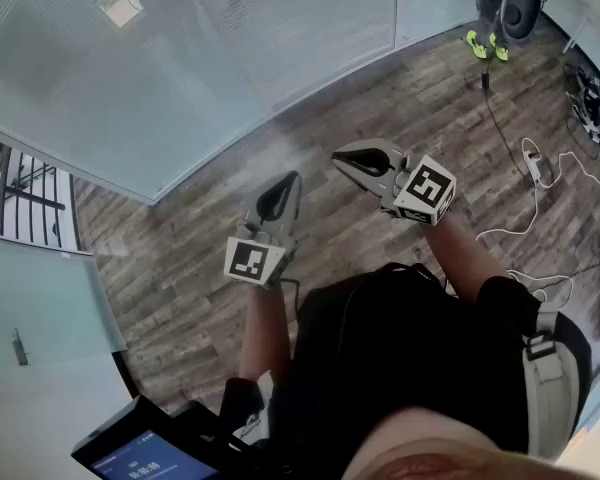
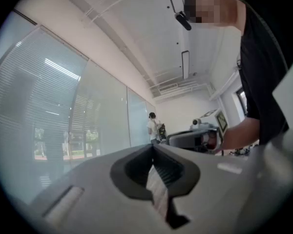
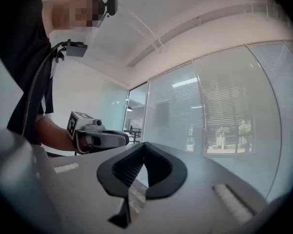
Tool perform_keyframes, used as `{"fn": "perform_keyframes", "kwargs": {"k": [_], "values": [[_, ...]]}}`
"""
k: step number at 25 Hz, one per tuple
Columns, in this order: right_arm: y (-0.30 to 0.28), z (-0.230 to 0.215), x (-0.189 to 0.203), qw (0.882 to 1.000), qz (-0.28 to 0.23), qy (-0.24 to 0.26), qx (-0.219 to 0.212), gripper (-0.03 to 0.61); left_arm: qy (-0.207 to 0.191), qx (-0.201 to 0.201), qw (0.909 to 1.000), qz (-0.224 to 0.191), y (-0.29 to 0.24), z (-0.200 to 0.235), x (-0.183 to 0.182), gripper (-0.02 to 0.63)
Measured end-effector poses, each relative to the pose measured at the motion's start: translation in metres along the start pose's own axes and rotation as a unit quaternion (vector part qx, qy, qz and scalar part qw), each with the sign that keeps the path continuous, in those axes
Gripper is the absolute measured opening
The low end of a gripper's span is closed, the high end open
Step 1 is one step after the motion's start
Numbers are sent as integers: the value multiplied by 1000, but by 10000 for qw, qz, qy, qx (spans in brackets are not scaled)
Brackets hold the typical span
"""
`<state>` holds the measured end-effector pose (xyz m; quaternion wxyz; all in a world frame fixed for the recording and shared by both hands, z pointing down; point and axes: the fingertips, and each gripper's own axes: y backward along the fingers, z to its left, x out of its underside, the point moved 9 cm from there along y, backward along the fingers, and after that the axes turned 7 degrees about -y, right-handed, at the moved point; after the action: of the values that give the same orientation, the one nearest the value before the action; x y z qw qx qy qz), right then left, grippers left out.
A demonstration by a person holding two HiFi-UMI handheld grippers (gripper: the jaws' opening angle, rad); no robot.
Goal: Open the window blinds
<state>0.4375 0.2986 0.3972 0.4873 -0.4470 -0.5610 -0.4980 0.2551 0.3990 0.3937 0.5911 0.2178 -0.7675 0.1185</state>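
Observation:
The window blinds (image 1: 100, 78) hang behind a glass wall at the top left of the head view, their slats lowered. They also show behind the glass in the left gripper view as blinds (image 2: 44, 106) and in the right gripper view as blinds (image 3: 224, 111). My left gripper (image 1: 285, 183) and right gripper (image 1: 342, 158) are held side by side above the wooden floor, a short way from the glass and touching nothing. Seen along its own jaws, the left gripper (image 2: 153, 146) is shut with nothing in it. So is the right gripper (image 3: 144, 145).
White cables (image 1: 540, 168) trail over the floor at the right. A stand with green feet (image 1: 487, 43) is at the top right. A frosted door with a handle (image 1: 20, 348) is at the left. A person (image 2: 152, 126) stands far off by the glass.

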Motion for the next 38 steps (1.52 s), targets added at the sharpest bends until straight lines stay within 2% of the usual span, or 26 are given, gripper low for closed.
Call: {"fn": "perform_keyframes", "kwargs": {"k": [8, 17, 27, 33, 38], "values": [[-2, 8, 0, 9998, 172, 45, 29, 3, 60, -101, 9999, 16, 14, 2, 1, 0], [0, -1, 8, 9998, -68, -159, 89, 5, 140, -12, 9999, 75, 10, -2, 1, 0], [-2, -7, 10, 9992, -33, -402, -79, 5, 177, -121, 9995, 227, 5, 0, 1, 0], [0, -6, 11, 9981, -23, -429, -441, 5, 99, -242, 9991, 325, 5, -7, 0, 0], [-8, -8, 15, 9971, -46, -529, -540, 5, 171, -390, 9983, 398, 13, -8, 3, 0]]}}
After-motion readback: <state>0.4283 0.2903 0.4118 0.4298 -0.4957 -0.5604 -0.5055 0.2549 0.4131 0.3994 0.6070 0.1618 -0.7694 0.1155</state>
